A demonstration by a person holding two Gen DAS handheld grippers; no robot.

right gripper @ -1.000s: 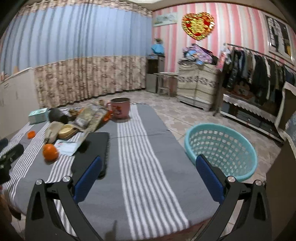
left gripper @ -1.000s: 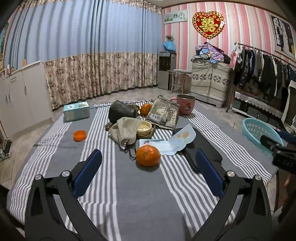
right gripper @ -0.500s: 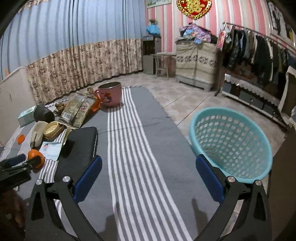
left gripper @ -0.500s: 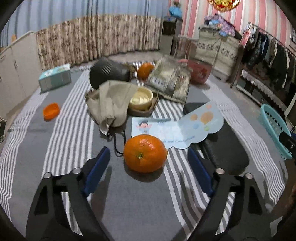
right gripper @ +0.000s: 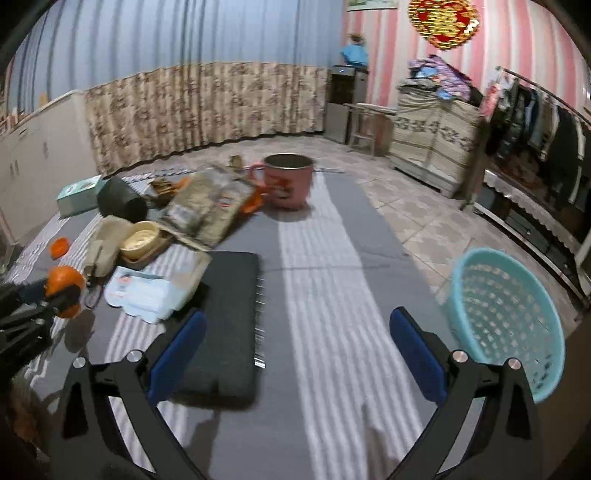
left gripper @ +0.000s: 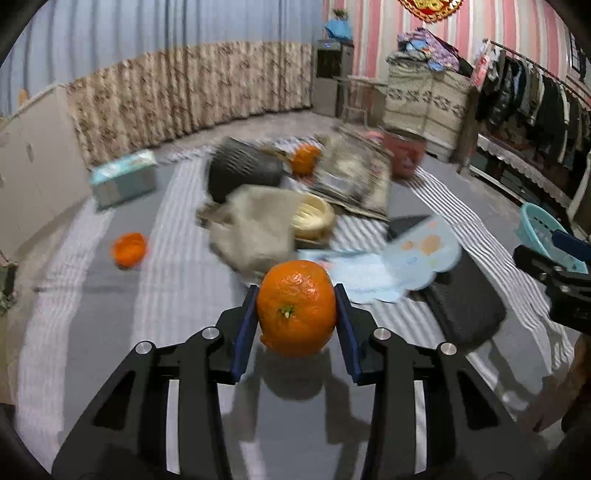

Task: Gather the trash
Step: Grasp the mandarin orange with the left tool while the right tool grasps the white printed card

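Gripping an orange [left gripper: 296, 308], the left gripper [left gripper: 295, 314] is closing snugly on both sides of it above the striped table [left gripper: 177, 280]. Right gripper [right gripper: 297, 347] is hovering wide open, empty. Best w/ gentle pressure, lifting clear toward the teal basket [right gripper: 508, 314] (probably the bin). Paper card [left gripper: 388, 266] and black pad [right gripper: 225, 317] are lying btw.

A blue curtain [right gripper: 177, 37] with a flowered lower band covers the far wall, and the wall on the right has pink and white stripes [right gripper: 388, 40] with a red heart ornament [right gripper: 443, 20]. The floor [right gripper: 413, 210] is of pale tiles. White cabinets [left gripper: 33, 147] stand at left, a clothes rack [right gripper: 543, 122] at right.
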